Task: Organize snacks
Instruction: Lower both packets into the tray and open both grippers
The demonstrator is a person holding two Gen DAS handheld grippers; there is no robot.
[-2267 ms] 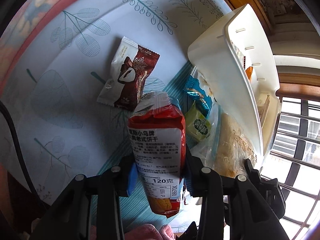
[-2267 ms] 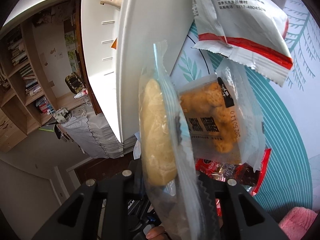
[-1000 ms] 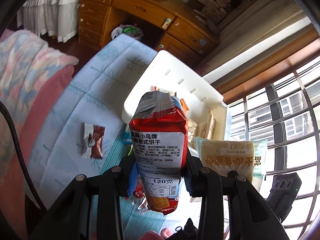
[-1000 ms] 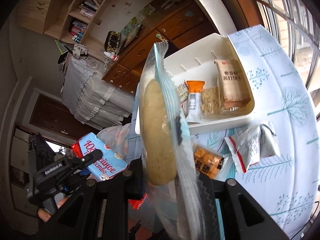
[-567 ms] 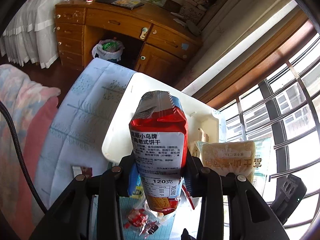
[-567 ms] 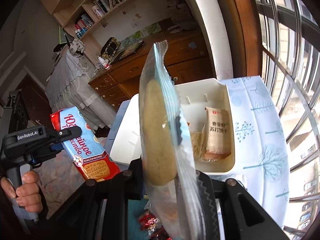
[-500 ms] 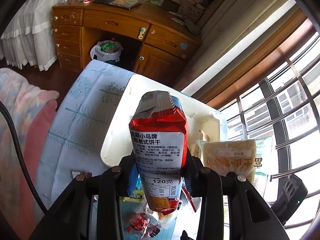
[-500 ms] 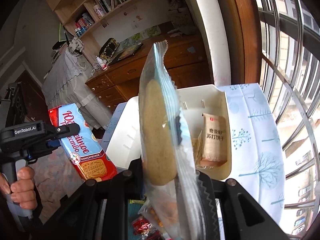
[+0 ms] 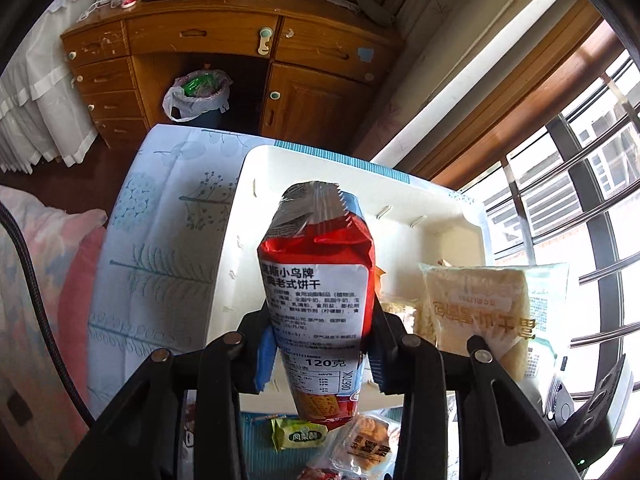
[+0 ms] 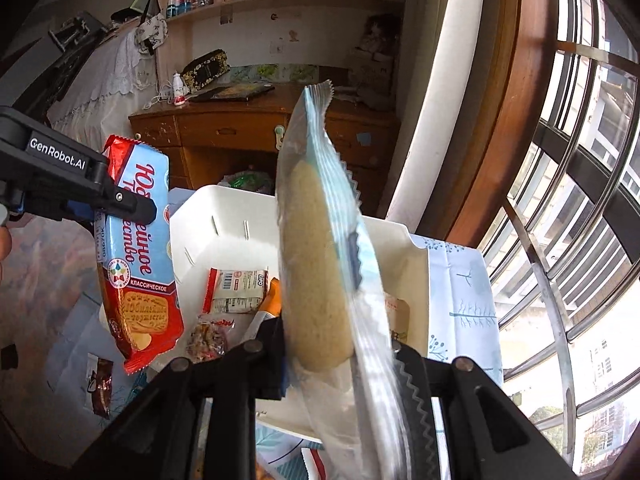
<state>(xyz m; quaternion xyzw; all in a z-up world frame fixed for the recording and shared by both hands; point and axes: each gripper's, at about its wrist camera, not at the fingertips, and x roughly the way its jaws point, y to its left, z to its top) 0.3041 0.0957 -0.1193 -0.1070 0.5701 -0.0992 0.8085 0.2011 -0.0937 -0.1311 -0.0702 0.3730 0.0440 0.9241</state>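
**Both grippers carrying snacks over the white bin**

Left gripper [image 9: 320,356] is clenching a red-and-blue biscuit pack [image 9: 318,300] upright, gripped low on its body so the top seam is pointing at 12 o'clock toward the white bin [image 9: 436,216]. Right gripper [image 10: 340,356] is clamping a clear-wrapped bread slice [image 10: 320,272] edge-on, also upright. Both packs are hanging in the air above the bin's near rim, not touching it; likely held vertical so they can drop in on end beside what's already stored.

Bin is sitting on the patterned bench [image 9: 160,240], already holding small packets [image 10: 236,290] and an orange bar at about 9 o'clock of the bread. From the right wrist view the biscuit pack is at 9 o'clock, over the bin's left wall. Loose snacks, including a green packet [image 9: 298,434], are lying on the bench at 6 o'clock, not yet sorted.

Judgement: both items are at the placing stage; lowering comes next.
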